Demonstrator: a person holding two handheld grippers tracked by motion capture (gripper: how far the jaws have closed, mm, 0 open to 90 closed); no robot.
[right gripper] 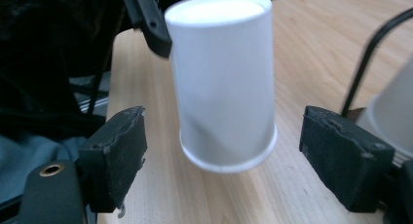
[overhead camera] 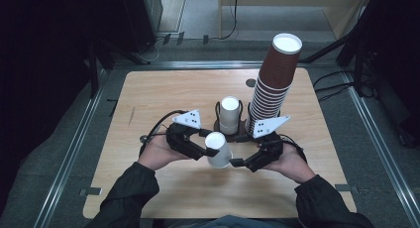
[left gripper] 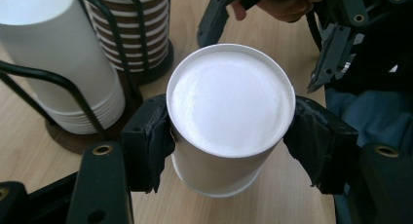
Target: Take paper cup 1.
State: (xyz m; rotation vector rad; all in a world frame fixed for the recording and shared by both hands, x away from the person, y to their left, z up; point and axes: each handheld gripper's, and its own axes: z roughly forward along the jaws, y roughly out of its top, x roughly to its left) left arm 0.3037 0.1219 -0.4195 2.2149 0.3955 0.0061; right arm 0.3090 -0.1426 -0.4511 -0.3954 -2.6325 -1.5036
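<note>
1. My left tool [overhead camera: 210,152] pinches a white paper cup [overhead camera: 218,149], held upside down with its flat base on top; in the left gripper view both pads [left gripper: 148,141] press against the cup's wall [left gripper: 229,112] from either side.
2. That cup hangs above the near middle of the wooden desk [overhead camera: 148,99], between my two hands, with its rim facing down and clear of the wood.
3. My right tool [overhead camera: 237,162] is spread wide; in the right gripper view its pads [right gripper: 119,153] stand apart on either side of the cup [right gripper: 224,83] with clear gaps, touching nothing.
4. In the high view the right tool sits just to the right of the cup's lower edge, near it but apart.
5. Just beyond the held cup stands a short stack of white cups [overhead camera: 229,114], also upside down, inside a black wire holder [overhead camera: 217,111] on a dark round base.
6. To the right of that, a tall stack of brown ribbed cups [overhead camera: 275,79] rises from the same stand and leans toward the far right, its top cup showing a white base.
7. In the left gripper view the white stack [left gripper: 58,58] and the brown stack [left gripper: 141,29] lie to the far left of the held cup, with the right tool [left gripper: 272,39] beyond it.
8. My sleeves come in over the near edge of the desk, the left hand [overhead camera: 157,153] and right hand [overhead camera: 292,163] level with each other.
</note>
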